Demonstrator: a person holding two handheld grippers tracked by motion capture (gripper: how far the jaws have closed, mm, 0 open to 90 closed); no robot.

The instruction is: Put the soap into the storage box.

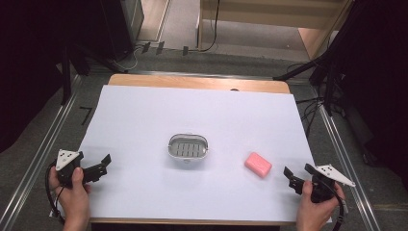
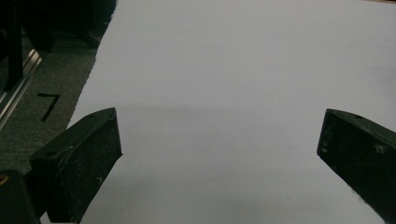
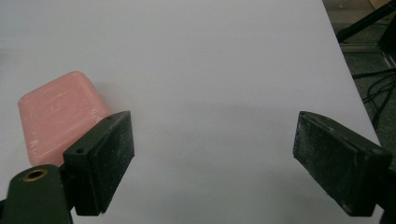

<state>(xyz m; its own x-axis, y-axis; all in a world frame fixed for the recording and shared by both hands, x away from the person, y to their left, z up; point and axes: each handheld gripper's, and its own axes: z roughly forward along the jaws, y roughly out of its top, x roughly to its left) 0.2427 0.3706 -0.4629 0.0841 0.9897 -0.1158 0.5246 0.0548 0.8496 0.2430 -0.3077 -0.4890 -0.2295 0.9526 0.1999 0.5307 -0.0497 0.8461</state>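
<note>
Pink soap [image 1: 258, 164] lies just left of right gripper [image 1: 294, 179], jaws apart; left gripper [image 1: 103, 164] also apart.

Readable marks: one only.
Black "7" [image 1: 85, 114] on the grey floor just left of the desk's [image 1: 192, 82] white sheet [image 1: 192, 115]; seen in high view & left gripper view [image 2: 48, 105]. No other text, brand or label legible.

White sheet [image 1: 144, 120] over wooden table [image 1: 197, 82], grey carpet floor [image 1: 29, 159] w/ black "7" mark [image 1: 85, 114] – cables [image 1: 308, 108] at right.
</note>
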